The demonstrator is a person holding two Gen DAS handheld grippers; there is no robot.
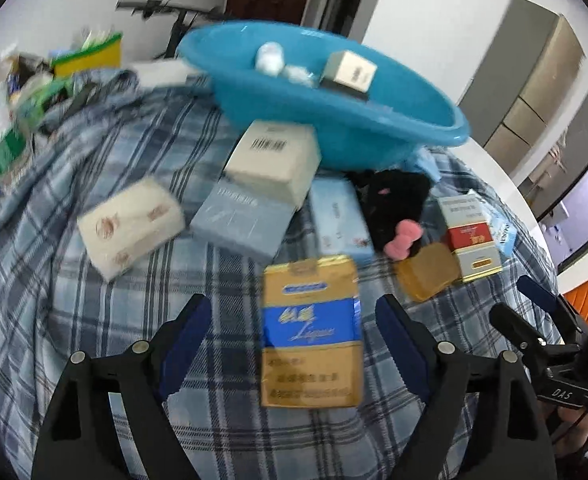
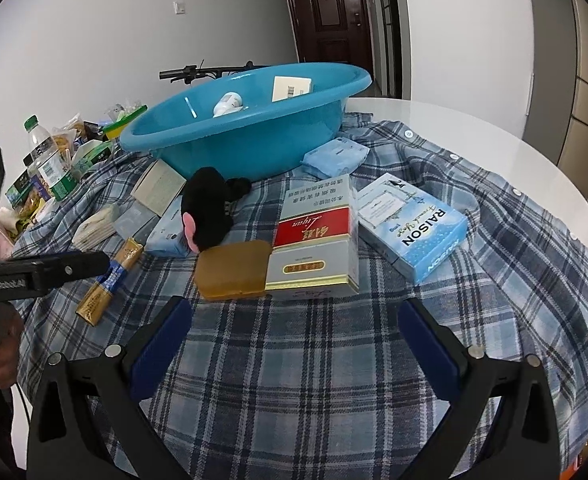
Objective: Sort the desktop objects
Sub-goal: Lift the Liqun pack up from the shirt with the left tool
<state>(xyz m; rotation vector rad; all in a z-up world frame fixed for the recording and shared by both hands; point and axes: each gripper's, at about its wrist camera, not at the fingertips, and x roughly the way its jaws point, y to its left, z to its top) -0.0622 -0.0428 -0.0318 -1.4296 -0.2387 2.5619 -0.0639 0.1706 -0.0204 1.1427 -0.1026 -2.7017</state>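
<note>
Left gripper (image 1: pixel 289 328): jaws spread wide, nothing gripped; gold-and-blue cardboard cigarette pack (image 1: pixel 312 332) lies flat between them.
Right gripper (image 2: pixel 294 328): held wide, empty, over blue plaid cloth (image 2: pixel 314 360).

Both fisheye views look steeply down along their own claw fingers at the plaid-covered counter (image 2: pixel 314 360), close up. The left view sits nearest the gold-and-blue pack (image 1: pixel 312 332); both share the blue basin (image 2: pixel 245 136) and red-and-white box (image 2: pixel 314 248).
</note>
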